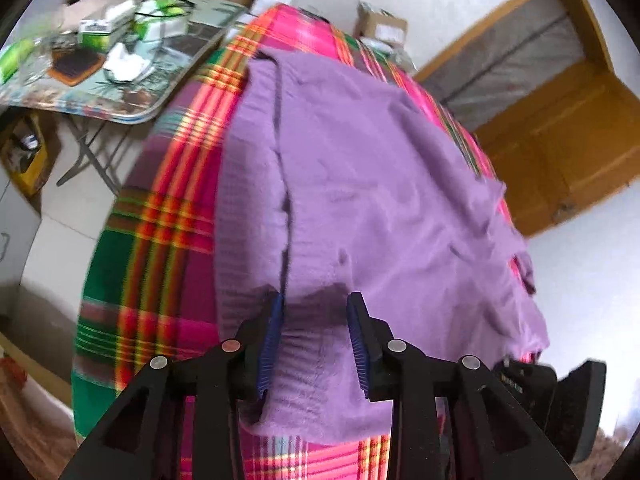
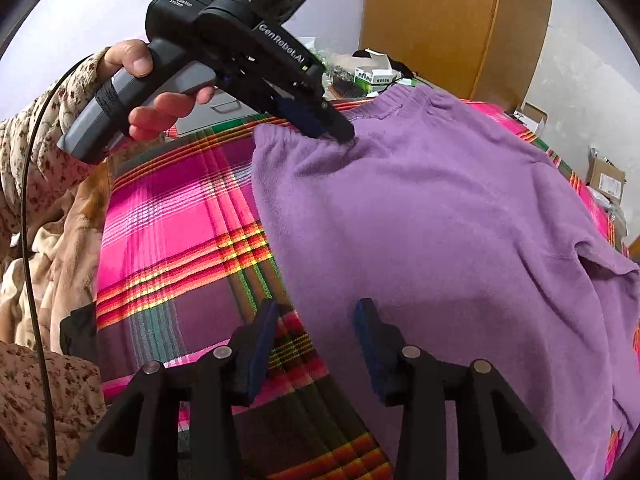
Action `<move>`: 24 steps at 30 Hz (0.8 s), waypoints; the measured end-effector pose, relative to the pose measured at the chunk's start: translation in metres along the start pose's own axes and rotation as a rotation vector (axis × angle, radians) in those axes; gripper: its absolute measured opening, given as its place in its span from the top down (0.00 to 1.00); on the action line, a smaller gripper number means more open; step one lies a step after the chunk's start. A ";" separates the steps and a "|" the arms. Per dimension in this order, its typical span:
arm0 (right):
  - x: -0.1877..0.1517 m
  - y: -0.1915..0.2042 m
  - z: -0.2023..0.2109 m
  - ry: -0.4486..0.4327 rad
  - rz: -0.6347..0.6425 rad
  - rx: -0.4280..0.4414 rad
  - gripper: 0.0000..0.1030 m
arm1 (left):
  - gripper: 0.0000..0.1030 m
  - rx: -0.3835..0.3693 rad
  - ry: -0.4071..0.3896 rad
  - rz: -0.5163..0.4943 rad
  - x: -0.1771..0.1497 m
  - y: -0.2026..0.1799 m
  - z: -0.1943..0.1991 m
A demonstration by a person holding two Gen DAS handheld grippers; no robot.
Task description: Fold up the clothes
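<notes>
A purple fleece garment (image 1: 380, 184) (image 2: 440, 220) lies spread flat on a bright plaid blanket (image 1: 168, 216) (image 2: 176, 216). My left gripper (image 1: 316, 312) points down onto the garment's near edge. Its blue pads stand apart with purple cloth lying under and between them, not pinched. From the right wrist view, the left gripper (image 2: 340, 130) has its tips on the cloth just below the ribbed waistband (image 2: 404, 100), where the fabric puckers a little. My right gripper (image 2: 316, 312) is open over the garment's side edge, with blanket and purple cloth below its jaws.
A hand (image 2: 160, 92) in a floral sleeve holds the left gripper's handle. A cluttered table (image 1: 132, 112) stands beyond the blanket, with cardboard boxes (image 1: 382, 24) and a wooden wardrobe (image 2: 452, 20) behind. Beige floral fabric (image 2: 56, 248) lies at the blanket's left.
</notes>
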State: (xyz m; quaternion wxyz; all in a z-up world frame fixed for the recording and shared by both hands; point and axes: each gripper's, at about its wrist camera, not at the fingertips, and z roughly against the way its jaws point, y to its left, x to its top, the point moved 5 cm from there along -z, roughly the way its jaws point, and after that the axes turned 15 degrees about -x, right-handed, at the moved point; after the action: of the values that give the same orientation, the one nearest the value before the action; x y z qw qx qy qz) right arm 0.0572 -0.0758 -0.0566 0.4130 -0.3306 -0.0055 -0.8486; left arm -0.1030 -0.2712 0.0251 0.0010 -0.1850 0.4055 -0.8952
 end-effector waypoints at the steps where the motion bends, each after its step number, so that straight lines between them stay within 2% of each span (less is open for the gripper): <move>1: 0.000 0.000 0.000 -0.002 -0.005 0.000 0.60 | 0.68 -0.015 0.009 0.007 -0.002 0.000 0.000; 6: 0.000 0.001 0.000 -0.004 -0.015 -0.004 0.60 | 0.68 -0.088 0.013 0.061 -0.010 0.005 0.007; 7: 0.000 0.001 0.000 -0.004 -0.018 -0.006 0.63 | 0.68 -0.101 0.018 0.067 -0.012 0.006 0.008; 9: 0.000 0.000 0.000 -0.002 -0.026 -0.011 0.75 | 0.72 -0.114 0.022 0.076 -0.015 0.006 0.008; 10: 0.001 -0.001 0.000 -0.001 -0.033 -0.019 0.87 | 0.73 -0.116 0.022 0.080 -0.016 0.007 0.008; 11: 0.001 -0.003 -0.001 0.001 -0.039 -0.027 0.95 | 0.73 -0.119 0.021 0.083 -0.018 0.007 0.009; 17: 0.003 -0.002 0.006 -0.021 -0.044 -0.047 0.97 | 0.74 -0.104 -0.053 0.059 -0.019 0.003 0.025; 19: 0.006 -0.001 0.013 -0.031 -0.055 -0.018 0.97 | 0.74 -0.112 -0.089 0.071 -0.018 0.004 0.037; 24: 0.020 0.005 0.044 -0.084 -0.068 0.076 0.97 | 0.74 -0.096 -0.118 0.054 -0.023 -0.003 0.054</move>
State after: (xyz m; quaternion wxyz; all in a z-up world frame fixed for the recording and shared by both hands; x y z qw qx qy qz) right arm 0.0766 -0.0805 -0.0123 0.3955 -0.3495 -0.0662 -0.8468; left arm -0.0629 -0.3050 0.0517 0.0403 -0.2263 0.4520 -0.8619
